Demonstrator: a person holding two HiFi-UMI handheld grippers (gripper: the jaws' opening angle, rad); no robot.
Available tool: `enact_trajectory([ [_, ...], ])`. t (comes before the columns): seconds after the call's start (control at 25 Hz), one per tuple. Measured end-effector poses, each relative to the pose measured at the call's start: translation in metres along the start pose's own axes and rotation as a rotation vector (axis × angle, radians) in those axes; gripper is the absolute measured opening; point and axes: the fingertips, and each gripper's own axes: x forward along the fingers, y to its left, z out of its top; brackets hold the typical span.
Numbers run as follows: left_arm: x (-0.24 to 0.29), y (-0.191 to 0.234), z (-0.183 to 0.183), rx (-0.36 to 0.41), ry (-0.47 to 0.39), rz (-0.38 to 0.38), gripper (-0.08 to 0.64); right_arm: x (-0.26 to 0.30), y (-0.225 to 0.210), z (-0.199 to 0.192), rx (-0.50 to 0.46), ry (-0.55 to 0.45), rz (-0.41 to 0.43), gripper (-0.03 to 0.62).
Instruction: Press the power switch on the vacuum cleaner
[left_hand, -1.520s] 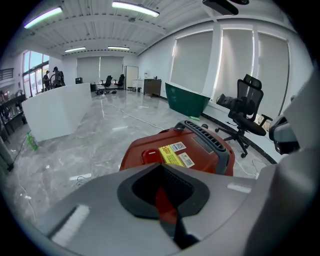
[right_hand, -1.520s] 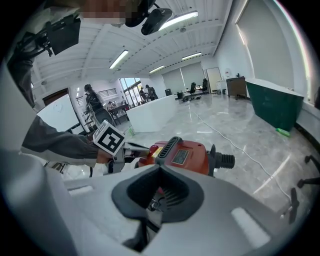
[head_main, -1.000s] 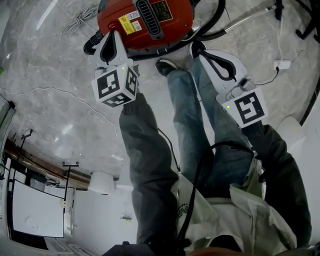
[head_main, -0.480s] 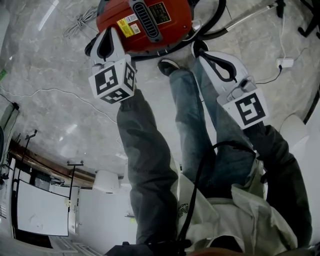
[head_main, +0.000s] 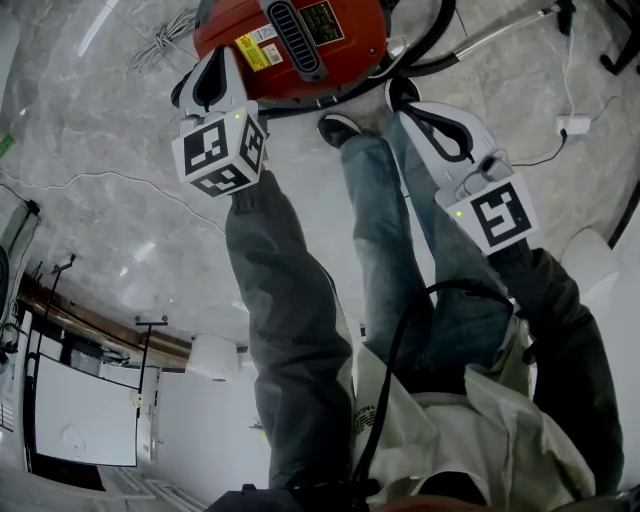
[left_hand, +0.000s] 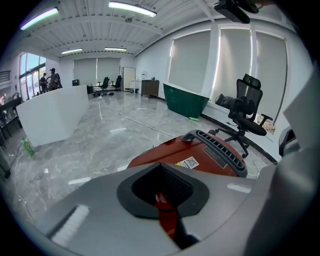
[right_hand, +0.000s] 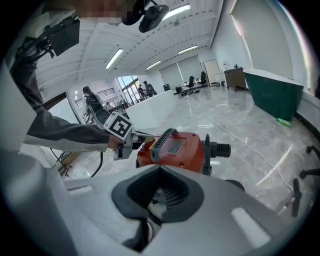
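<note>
The red vacuum cleaner (head_main: 290, 45) lies on the grey marble floor at the top of the head view, with a black vent grille and yellow labels on top. My left gripper (head_main: 213, 62) is shut and empty, its tips over the vacuum's left edge. In the left gripper view its closed jaws (left_hand: 162, 192) point at the red body (left_hand: 200, 155) close ahead. My right gripper (head_main: 402, 98) hangs shut and empty beside the person's shoe (head_main: 340, 128), below the vacuum's right side. The right gripper view shows the vacuum (right_hand: 177, 147) with the left gripper (right_hand: 137, 145) at it. I cannot make out the switch.
A black hose (head_main: 432, 45) and metal wand (head_main: 500, 35) run off the vacuum to the right. A coiled cord (head_main: 160, 40) lies at its left, a thin white cable (head_main: 100, 180) crosses the floor, and a white adapter (head_main: 567, 127) sits at right. An office chair (left_hand: 248, 107) stands beyond.
My left gripper has moved up and to the left, from beside the vacuum's lower left onto its left edge. The right gripper has stayed put.
</note>
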Motion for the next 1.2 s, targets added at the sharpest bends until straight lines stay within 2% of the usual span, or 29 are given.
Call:
enact_trajectory([
  [0.24, -0.001, 0.002, 0.000, -0.017, -0.033, 0.018, -0.002, 0.002, 0.000, -0.002, 0.007, 0.006, 0.011, 0.002],
  [0.32, -0.002, 0.002, 0.001, -0.074, -0.064, 0.012, -0.002, 0.000, 0.000, -0.004, 0.009, 0.011, 0.012, 0.002],
  [0.44, -0.015, -0.008, -0.004, -0.193, -0.114, -0.051, 0.002, -0.006, 0.000, -0.007, 0.008, 0.014, 0.011, 0.002],
  [0.52, -0.034, -0.020, -0.014, -0.229, -0.145, -0.062, 0.002, -0.011, -0.003, -0.013, 0.018, 0.026, 0.010, 0.002],
  [0.76, -0.100, -0.082, -0.076, -0.402, -0.092, -0.040, 0.002, -0.043, -0.029, -0.041, 0.036, 0.075, 0.004, 0.002],
  [0.88, -0.131, -0.120, -0.096, -0.450, -0.073, -0.049, 0.002, -0.065, -0.048, -0.056, 0.006, 0.079, 0.001, 0.002],
  [1.04, -0.157, -0.165, -0.094, -0.475, -0.108, -0.060, 0.002, -0.093, -0.067, -0.067, 0.031, 0.070, -0.006, 0.002],
  [1.2, -0.161, -0.200, -0.070, -0.462, -0.181, -0.070, 0.002, -0.122, -0.075, -0.070, 0.016, 0.052, -0.012, 0.002],
])
